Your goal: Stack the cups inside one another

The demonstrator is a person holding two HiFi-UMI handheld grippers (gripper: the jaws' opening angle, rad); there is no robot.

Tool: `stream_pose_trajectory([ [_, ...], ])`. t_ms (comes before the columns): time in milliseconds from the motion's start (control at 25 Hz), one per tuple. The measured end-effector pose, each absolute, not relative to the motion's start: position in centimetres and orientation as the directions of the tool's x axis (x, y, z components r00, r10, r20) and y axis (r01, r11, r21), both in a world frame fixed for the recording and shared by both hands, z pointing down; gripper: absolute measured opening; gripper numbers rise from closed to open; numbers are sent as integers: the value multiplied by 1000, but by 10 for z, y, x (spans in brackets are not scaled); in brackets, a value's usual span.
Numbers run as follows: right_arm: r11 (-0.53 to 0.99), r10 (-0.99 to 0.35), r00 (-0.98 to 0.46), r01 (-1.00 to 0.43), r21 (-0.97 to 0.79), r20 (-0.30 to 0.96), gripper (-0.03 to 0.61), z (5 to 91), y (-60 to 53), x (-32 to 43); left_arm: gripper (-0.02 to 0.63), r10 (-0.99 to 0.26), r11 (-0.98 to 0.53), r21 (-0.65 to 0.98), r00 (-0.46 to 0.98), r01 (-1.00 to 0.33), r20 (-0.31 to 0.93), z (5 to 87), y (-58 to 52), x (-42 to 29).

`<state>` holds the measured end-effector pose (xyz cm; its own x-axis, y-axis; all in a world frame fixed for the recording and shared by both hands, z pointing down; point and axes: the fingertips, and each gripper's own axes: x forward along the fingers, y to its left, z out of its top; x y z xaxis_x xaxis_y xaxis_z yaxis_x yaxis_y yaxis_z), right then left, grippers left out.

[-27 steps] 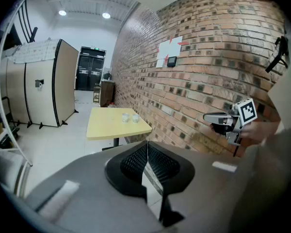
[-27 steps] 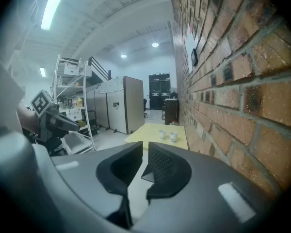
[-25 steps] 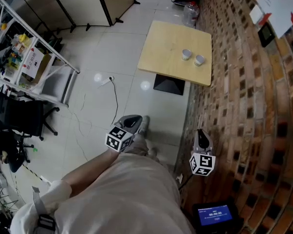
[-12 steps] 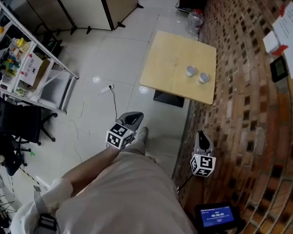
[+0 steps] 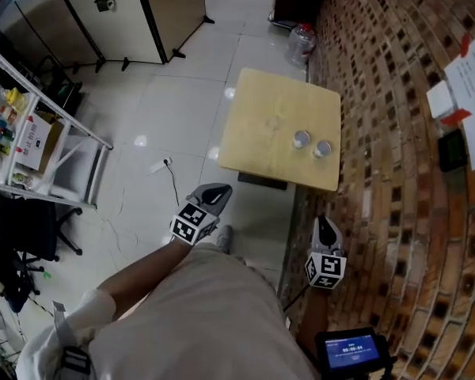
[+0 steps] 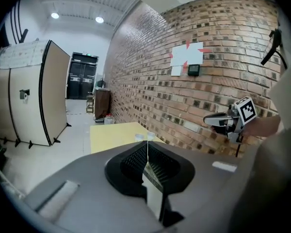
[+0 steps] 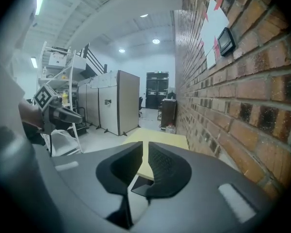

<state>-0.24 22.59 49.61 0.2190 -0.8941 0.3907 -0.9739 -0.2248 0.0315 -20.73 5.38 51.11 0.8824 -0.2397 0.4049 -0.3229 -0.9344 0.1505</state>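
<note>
While the two small white cups [image 5: 301,139] stand just beside each other, unstacked, on the square pale-yellow wooden bench [image 5: 261,125], toward its brick-wall side, the head view shows both tools held low and well short of the bench. I read that as an approach, with nothing carried so either tool is free for the first pick. The grey left gripper [image 5: 214,190] hangs off the bench's near edge over the white floor tiles. The grey right gripper [image 5: 324,226] is near the bench's near corner, close to the brick wall [image 5: 396,133].

From the left gripper view, its jaws are pressed together with only a hairline between the ribbed pads, and nothing is pinched. The cups show past the tips on the bench top.

From the right gripper view, its jaws are drawn in to a narrow slit and are empty. The bench lies straight ahead through that slit, and I cannot make out the cups there.
</note>
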Motion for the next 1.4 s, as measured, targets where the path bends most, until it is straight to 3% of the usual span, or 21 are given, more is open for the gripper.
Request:
stream_pose_trajectory([
  [920,-360,-847,345,-932,41,403,34,496,172,19,23,-44,-981,153,913,-116,406,530,-16,-139],
  [1400,-286,-848,261,-958,17,461,34,524,130,64,23,-84,-966,180,881,-187,467,557,-38,-115],
])
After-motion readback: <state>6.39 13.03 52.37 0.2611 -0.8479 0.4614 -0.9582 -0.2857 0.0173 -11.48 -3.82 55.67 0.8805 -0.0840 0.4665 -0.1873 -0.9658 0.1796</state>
